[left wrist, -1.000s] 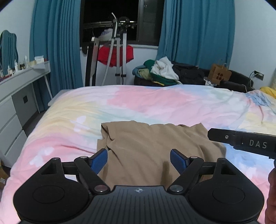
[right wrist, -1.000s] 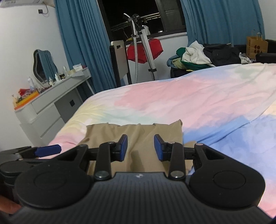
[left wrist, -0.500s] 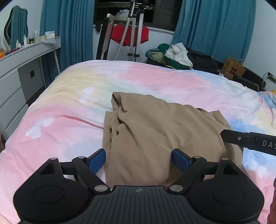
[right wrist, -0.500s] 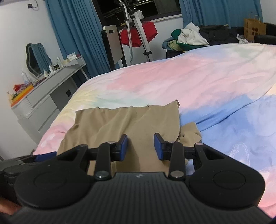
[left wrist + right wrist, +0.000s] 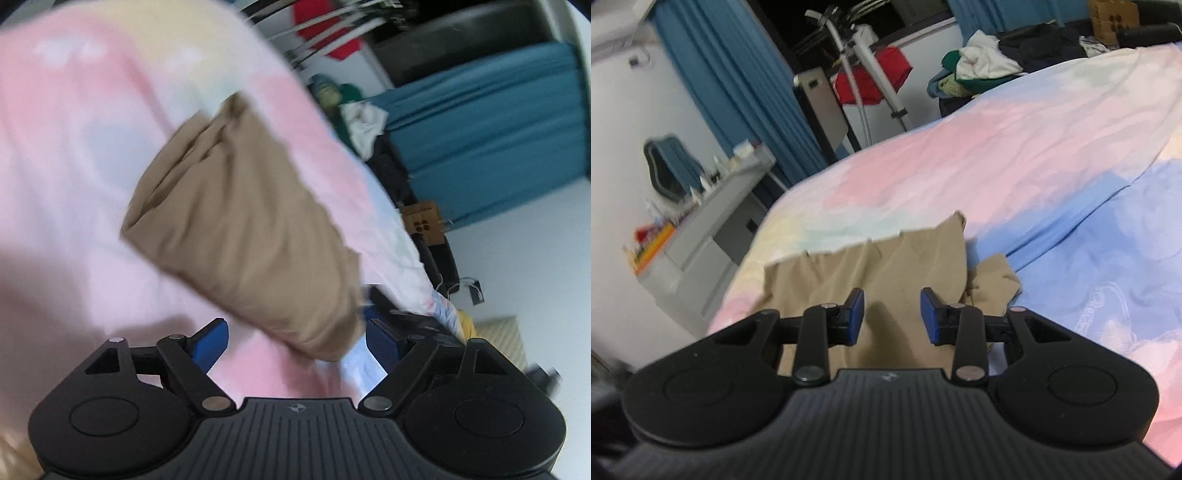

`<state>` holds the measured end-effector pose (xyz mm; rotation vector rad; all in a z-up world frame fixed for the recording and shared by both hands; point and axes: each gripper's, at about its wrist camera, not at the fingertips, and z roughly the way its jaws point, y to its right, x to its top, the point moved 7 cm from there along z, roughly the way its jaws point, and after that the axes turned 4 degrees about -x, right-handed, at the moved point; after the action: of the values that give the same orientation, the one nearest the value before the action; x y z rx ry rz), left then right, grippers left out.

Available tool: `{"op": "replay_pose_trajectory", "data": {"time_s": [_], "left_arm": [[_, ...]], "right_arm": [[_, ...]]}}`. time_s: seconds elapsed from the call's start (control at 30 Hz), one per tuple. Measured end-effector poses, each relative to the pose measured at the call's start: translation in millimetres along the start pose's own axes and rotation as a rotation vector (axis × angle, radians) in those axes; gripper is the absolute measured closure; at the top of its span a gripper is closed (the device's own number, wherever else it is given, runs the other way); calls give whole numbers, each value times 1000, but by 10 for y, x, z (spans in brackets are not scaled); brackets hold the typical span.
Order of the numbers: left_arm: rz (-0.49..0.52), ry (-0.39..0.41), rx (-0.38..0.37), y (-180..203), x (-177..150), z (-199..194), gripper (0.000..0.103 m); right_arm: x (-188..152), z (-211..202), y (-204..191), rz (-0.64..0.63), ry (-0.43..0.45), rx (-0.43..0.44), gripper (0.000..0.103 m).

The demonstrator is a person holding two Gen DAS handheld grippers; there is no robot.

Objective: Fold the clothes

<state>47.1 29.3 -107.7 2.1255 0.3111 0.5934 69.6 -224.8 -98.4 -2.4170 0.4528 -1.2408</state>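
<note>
A: Status. Tan garment (image 5: 886,269) lies bunched on the bed (image 5: 960,158), near side, on the pink and yellow part of the cover. Left tongs (image 5: 295,343) spread wide, holding nothing; the garment's near corner sits between the pads, no contact that I can see. Left view is tilted and motion-blurred, so contact is hard to call.

B: Right side?

A: Right tongs (image 5: 892,317) at a medium gap, empty, hovering over the near part of the cloth. A loose lump of the same fabric (image 5: 993,280) sticks out to the right of the main fold.

B: Risks?

A: Three, my read. One: close on the corner and you pinch the bed cover with it, since the cover is soft and wrinkled right under the cloth. Two: several layers are stacked, so a grab may take only the top one and undo the fold. Three: the lump on the right drags and skews the next fold.

B: Room to move?

A: Plenty of open bed far and right. Left bed edge is near the garment, with a dresser (image 5: 713,229) beyond, so don't swing cloth that way.
</note>
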Motion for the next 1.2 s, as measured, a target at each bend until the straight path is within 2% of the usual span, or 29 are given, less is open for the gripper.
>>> {"op": "replay_pose_trajectory", "data": {"time_s": [0.1, 0.23, 0.33, 0.4, 0.5, 0.57, 0.63, 0.7, 0.77, 1.0, 1.1, 1.2], "left_arm": [[-104, -12, 5, -224, 39, 138, 20], [-203, 65, -8, -429, 212, 235, 20], [-233, 147, -41, -474, 374, 202, 20], [-268, 163, -81, -493, 424, 206, 20], [-268, 190, -130, -453, 447, 177, 20], [-251, 204, -160, -409, 462, 156, 20], [-233, 215, -188, -357, 480, 132, 20], [-218, 224, -211, -311, 496, 107, 20], [-211, 225, -226, -293, 487, 92, 19], [-241, 222, -246, -284, 487, 152, 17], [-273, 181, -246, -332, 390, 189, 16], [-316, 92, -265, -332, 224, 367, 16]], "right_arm": [[114, -139, 39, 67, 29, 59, 65], [176, -225, 69, 196, 15, 187, 65], [97, -177, 47, 311, -52, 302, 65], [20, -117, 15, 376, -107, 369, 65], [-177, 7, -83, 475, -212, 456, 65], [-320, 106, -129, 556, -284, 499, 58], [-463, 220, -150, 646, -356, 525, 36], [-568, 347, -77, 727, -383, 493, 23], [-639, 455, 10, 798, -393, 464, 23], [-580, 765, 355, 971, -291, 365, 23], [-542, 805, 362, 967, -263, 350, 35], [-533, 783, 313, 923, -238, 342, 49]]}}
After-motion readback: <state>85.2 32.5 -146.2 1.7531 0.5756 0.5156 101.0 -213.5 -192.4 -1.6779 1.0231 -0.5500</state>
